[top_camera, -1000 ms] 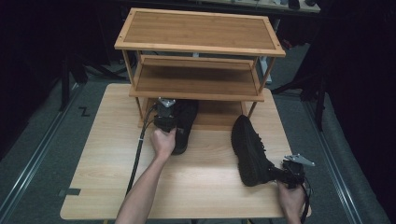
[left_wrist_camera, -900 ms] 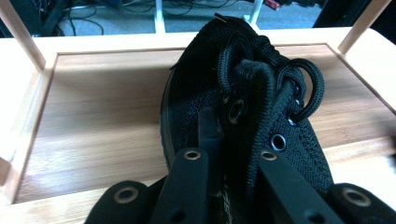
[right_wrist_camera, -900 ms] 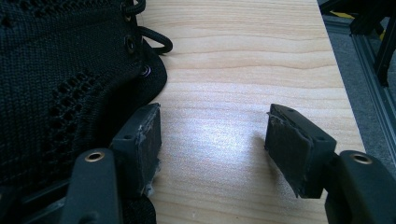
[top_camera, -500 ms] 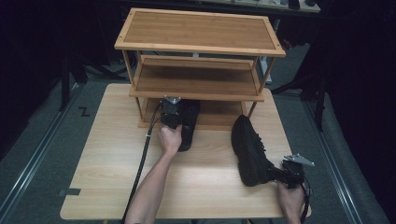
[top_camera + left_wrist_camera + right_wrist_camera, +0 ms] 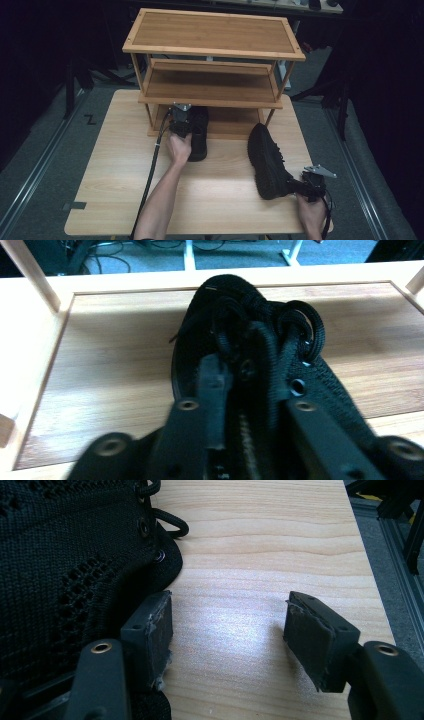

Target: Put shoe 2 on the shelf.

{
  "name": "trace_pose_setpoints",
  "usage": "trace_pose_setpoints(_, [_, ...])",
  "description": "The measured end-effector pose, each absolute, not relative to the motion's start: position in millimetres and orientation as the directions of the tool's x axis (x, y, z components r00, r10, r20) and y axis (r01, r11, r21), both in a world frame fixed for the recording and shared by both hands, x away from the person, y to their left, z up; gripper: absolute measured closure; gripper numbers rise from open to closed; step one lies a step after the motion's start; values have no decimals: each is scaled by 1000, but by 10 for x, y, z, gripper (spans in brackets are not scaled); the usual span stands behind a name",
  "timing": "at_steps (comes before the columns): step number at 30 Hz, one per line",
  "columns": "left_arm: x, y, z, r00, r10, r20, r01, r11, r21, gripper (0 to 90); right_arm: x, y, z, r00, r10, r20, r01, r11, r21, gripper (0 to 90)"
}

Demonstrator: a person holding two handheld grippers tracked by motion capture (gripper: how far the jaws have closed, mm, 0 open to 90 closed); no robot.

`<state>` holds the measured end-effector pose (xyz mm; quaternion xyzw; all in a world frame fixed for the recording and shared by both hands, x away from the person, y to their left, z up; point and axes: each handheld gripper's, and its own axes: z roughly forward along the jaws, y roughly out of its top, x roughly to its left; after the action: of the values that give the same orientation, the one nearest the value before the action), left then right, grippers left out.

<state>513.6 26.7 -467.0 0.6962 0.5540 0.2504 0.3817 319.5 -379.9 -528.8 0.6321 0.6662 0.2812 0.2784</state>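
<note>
Left gripper view: left gripper (image 5: 250, 415) straddles the collar of a black shoe (image 5: 250, 335) whose toe sits on the bottom shelf (image 5: 110, 365) of the wooden shoe rack (image 5: 210, 50); jaws have just been opening, slightly apart, pad contact hard to make out. Right gripper (image 5: 227, 630) stands wide open, holding nothing, one pad beside the second black shoe (image 5: 267, 160) on the bench (image 5: 115, 175). High view: rack shelf hides the first toe. Count: two shoes, two grippers, one rack.

From above, my table (image 5: 120, 200) is evenly lit against dark surroundings; glare whitens the wood near my right gripper (image 5: 227, 625), and my left gripper (image 5: 250, 405) is blurred.
</note>
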Motion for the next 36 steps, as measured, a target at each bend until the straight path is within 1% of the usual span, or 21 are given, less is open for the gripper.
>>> trace_pose_setpoints(4, [5134, 287, -4675, 262, 964, -53, 587, -115, 801, 668, 3195, -3798, -5288, -45, 999, -15, 686, 42, 726, 362])
trace_pose_setpoints(7, [5133, 302, -4674, 262, 964, -42, 595, -127, 794, 576, 3195, -3798, -5288, -46, 999, -15, 686, 43, 727, 362])
trace_pose_setpoints(10, [5131, 354, -4669, 258, 965, -54, 605, -118, 788, 496, 3195, -3799, -5288, -47, 999, -15, 686, 44, 727, 362])
trace_pose_setpoints(11, [5126, 369, -4668, 259, 964, -59, 606, -115, 787, 496, 3195, -3799, -5288, -47, 999, -15, 686, 44, 727, 362])
trace_pose_setpoints(13, [5106, 399, -4661, 268, 962, -55, 604, -123, 787, 448, 3196, -3798, -5290, -49, 999, -15, 684, 44, 728, 362])
trace_pose_setpoints(15, [5081, 418, -4649, 280, 959, -37, 600, -145, 787, 430, 3196, -3798, -5290, -49, 999, -15, 684, 45, 728, 362])
trace_pose_setpoints(17, [5078, 424, -4645, 283, 958, -39, 600, -146, 787, 418, 3196, -3798, -5290, -49, 999, -15, 684, 45, 728, 362])
trace_pose_setpoints(22, [5053, 424, -4629, 294, 955, -28, 594, -160, 788, 413, 3195, -3798, -5289, -49, 999, -15, 684, 44, 728, 362])
trace_pose_setpoints(24, [5043, 431, -4610, 301, 953, -30, 592, -162, 789, 408, 3196, -3798, -5290, -49, 999, -15, 684, 44, 728, 362])
trace_pose_setpoints(26, [5042, 452, -4564, 315, 947, -64, 587, -142, 797, 372, 3195, -3798, -5288, -49, 999, -16, 685, 45, 727, 362])
trace_pose_setpoints(28, [5040, 453, -4531, 325, 943, -69, 585, -143, 798, 357, 3196, -3798, -5290, -49, 999, -15, 684, 45, 728, 362])
trace_pose_setpoints(36, [4940, 432, -4453, 367, 929, -50, 560, -178, 809, 326, 3195, -3799, -5288, -49, 999, -15, 685, 45, 727, 362])
